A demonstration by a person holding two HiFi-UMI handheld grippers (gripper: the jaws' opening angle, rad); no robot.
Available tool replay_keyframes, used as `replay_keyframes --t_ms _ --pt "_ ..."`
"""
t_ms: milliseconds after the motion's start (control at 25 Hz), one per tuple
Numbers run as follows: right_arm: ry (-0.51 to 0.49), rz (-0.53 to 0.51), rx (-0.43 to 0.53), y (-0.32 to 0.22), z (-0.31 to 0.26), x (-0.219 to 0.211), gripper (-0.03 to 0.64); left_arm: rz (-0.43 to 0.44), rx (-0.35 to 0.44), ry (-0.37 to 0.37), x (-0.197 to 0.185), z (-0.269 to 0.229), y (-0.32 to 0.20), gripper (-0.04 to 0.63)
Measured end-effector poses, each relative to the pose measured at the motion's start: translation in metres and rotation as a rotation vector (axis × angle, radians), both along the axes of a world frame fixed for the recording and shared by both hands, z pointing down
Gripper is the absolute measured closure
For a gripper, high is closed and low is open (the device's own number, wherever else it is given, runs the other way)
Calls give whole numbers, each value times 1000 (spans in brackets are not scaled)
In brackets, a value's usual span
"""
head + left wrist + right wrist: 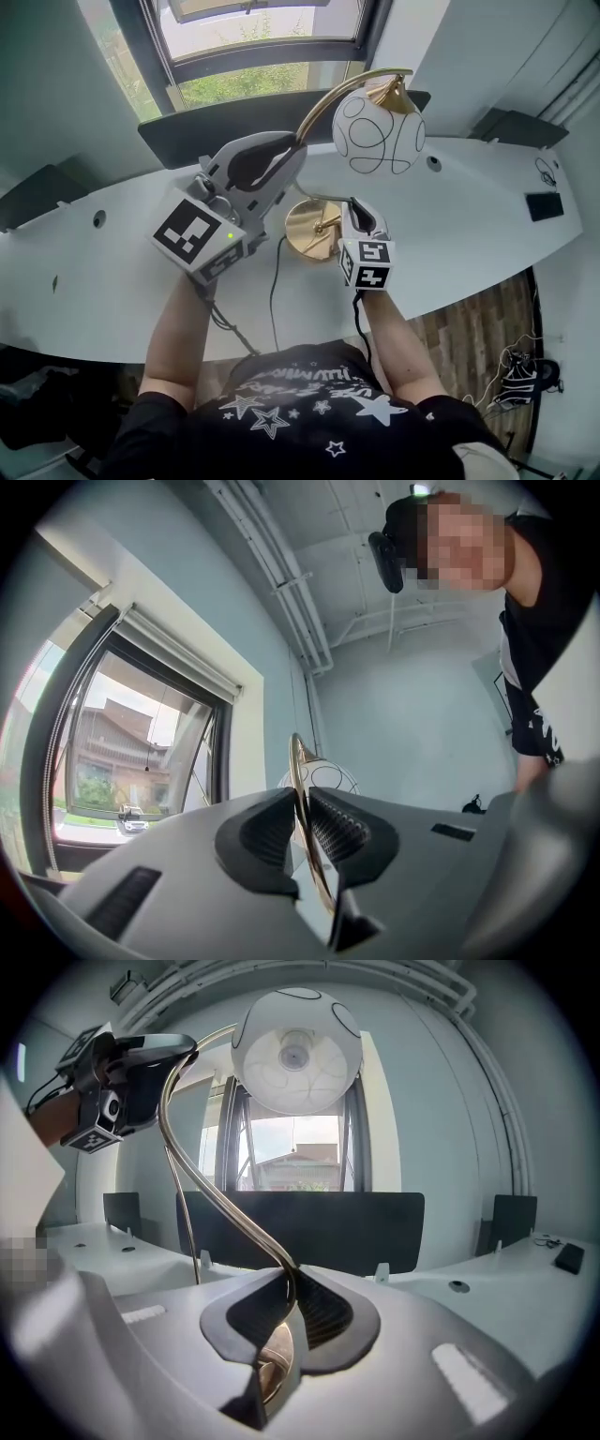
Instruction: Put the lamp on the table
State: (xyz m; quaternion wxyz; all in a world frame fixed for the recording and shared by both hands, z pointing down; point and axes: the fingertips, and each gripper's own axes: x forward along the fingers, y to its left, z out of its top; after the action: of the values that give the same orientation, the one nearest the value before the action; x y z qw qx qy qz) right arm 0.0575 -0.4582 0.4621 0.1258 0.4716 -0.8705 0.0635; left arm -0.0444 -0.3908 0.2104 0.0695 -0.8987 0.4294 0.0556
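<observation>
The lamp has a white globe shade (378, 131) with thin black lines, a curved gold arm (323, 98) and a round gold base (309, 228). The base is low over the white table (469, 216); I cannot tell whether it touches. My left gripper (292, 148) is shut on the upper arm, which passes between its pads as a gold arm (305, 827). My right gripper (349, 208) is shut on the lower stem (234, 1218) just above the base (272, 1365). In the right gripper view the shade (295, 1049) hangs overhead, with the left gripper (141, 1068) at upper left.
A black cord (274, 291) runs from the base over the table's near edge. A dark panel (225, 127) stands along the back edge under the window. A small black device (544, 204) lies at the far right. Wooden floor (487, 328) shows beyond the table's right front.
</observation>
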Motion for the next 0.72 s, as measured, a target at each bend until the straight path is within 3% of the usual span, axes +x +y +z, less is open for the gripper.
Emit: replay_keyframes --t_ms 400,520,720 --pt "-16 -97 -23 -67 8 -10 578 -82 -10 -31 8 5 -55 538" --pt "-7 -130 -36 -83 14 -19 578 -120 -26 -4 1 7 -70 538" --pt "-6 -178 -51 -101 25 -31 579 -161 -20 -46 -8 21 -88 535"
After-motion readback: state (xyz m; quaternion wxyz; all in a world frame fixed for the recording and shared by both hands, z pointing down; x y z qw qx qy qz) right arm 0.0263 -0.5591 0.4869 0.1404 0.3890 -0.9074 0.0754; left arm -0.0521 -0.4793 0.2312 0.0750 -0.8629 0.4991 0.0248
